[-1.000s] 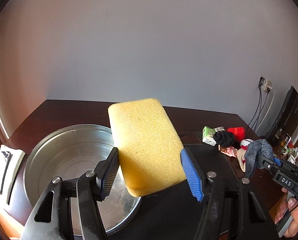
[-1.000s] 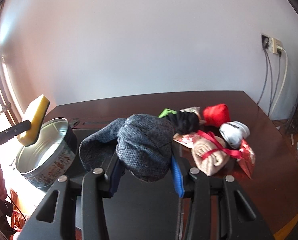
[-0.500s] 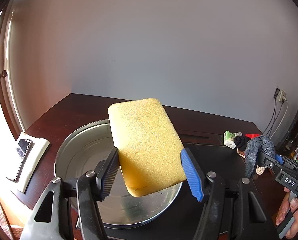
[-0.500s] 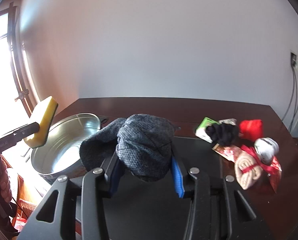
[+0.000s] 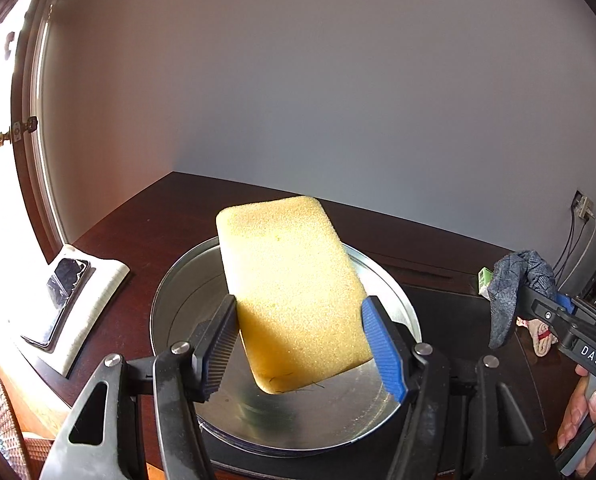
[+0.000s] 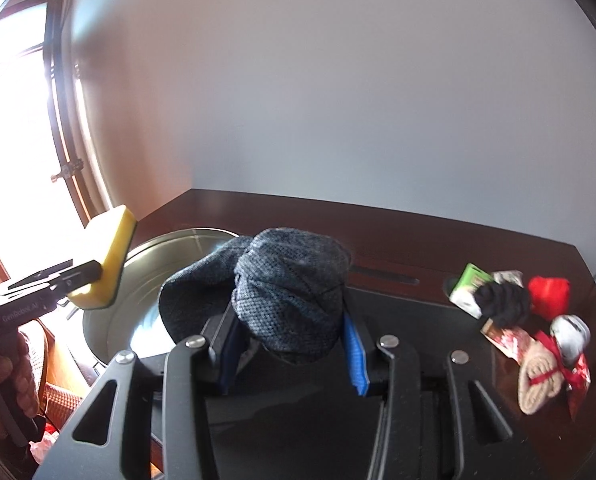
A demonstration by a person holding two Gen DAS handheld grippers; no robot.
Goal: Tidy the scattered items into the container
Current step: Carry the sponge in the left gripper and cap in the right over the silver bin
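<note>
You have two grippers in play, each carrying one item. Your left gripper is clenched on the single yellow sponge, its ribbed pads pressing the sponge's two long sides. The sponge is a rounded rectangle with a coarse, porous face, tilted so its far end leans up and to the left. A few dark fibres cling to its near bottom edge. It hangs directly above the open mouth of the one container, a round silver metal tin standing near the desk's left edge. Its inside is bare, shiny metal.

Your right gripper is closed around one bunched grey-blue cloth, a finely dotted knit that bulges over the fingers and droops to the left. It hovers just right of the tin, above the black mat that covers the desk's middle.

Toward the desk's right edge, one small heap remains scattered: one green-and-white carton, one black knotted piece, one red fabric lump, one white-and-grey ball and one beige roll tied with red ribbon, lying on a red patterned wrapper. They touch or overlap one another.

At the desk's left edge, beside the tin, one phone lies on one white pad.
</note>
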